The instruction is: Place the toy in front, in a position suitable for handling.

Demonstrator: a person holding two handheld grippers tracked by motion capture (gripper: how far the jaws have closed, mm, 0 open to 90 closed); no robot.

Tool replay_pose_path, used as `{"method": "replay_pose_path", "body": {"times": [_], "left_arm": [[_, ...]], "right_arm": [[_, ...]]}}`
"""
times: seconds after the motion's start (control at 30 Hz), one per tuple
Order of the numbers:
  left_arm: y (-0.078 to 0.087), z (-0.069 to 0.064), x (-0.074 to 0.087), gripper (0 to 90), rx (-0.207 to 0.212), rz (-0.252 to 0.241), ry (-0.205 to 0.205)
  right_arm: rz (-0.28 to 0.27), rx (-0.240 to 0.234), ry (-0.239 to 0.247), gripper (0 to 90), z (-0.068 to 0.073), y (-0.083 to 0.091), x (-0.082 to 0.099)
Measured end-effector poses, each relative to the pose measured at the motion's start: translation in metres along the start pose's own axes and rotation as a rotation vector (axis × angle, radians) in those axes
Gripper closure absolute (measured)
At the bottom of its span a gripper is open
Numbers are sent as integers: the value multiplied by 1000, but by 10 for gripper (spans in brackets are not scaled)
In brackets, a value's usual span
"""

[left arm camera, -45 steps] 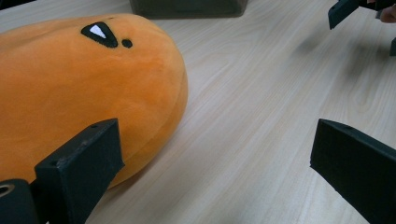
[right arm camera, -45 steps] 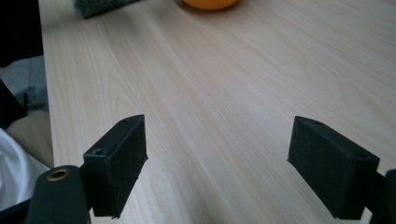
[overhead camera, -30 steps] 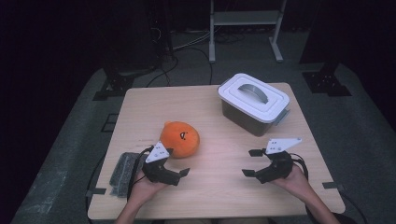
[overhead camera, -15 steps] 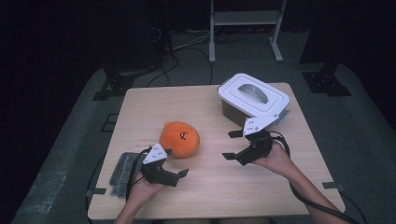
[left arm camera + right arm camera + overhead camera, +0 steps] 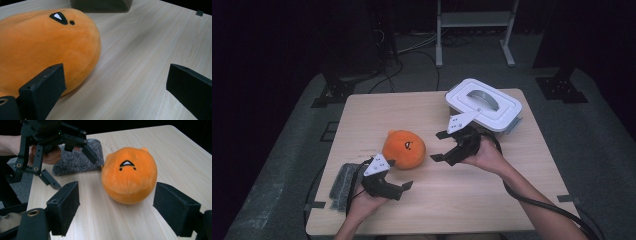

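Right gripper [image 5: 438,146] sits just right of centre in the high view, jaws spread and aimed at the round orange plush toy [image 5: 404,147], not yet touching it. My left gripper [image 5: 397,179] rests low and left, also open and empty. At upper right stands the white lidded plastic box [image 5: 483,104], closed.

Left gripper view: the toy [image 5: 47,47] bulks at left, beside one jaw, ungripped.

Right gripper view: the toy [image 5: 129,175] lies centred between my spread jaws. I judge nothing is grasped yet; everything remains to do.
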State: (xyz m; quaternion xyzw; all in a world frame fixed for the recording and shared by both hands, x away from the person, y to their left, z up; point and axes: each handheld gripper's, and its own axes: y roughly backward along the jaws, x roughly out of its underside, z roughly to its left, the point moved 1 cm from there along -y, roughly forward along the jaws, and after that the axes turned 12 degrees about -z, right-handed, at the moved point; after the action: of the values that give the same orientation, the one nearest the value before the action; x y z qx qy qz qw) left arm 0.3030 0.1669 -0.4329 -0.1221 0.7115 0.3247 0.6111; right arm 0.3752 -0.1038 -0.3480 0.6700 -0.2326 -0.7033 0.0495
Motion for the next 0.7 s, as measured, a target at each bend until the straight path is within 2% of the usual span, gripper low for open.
{"method": "replay_pose_path", "body": {"times": [0.27,0.3,0.7], "left_arm": [[-1,-2,0,17,9,6,-6],[-1,-3,0,16,10,3,-7],[-1,-3,1,17,16,3,-4]], "right_arm": [[8,-14,1,196,-6,-21,-12],[12,-16,5,196,-7,-29,-14],[37,-38,-9,208,-16,-68,-15]]}}
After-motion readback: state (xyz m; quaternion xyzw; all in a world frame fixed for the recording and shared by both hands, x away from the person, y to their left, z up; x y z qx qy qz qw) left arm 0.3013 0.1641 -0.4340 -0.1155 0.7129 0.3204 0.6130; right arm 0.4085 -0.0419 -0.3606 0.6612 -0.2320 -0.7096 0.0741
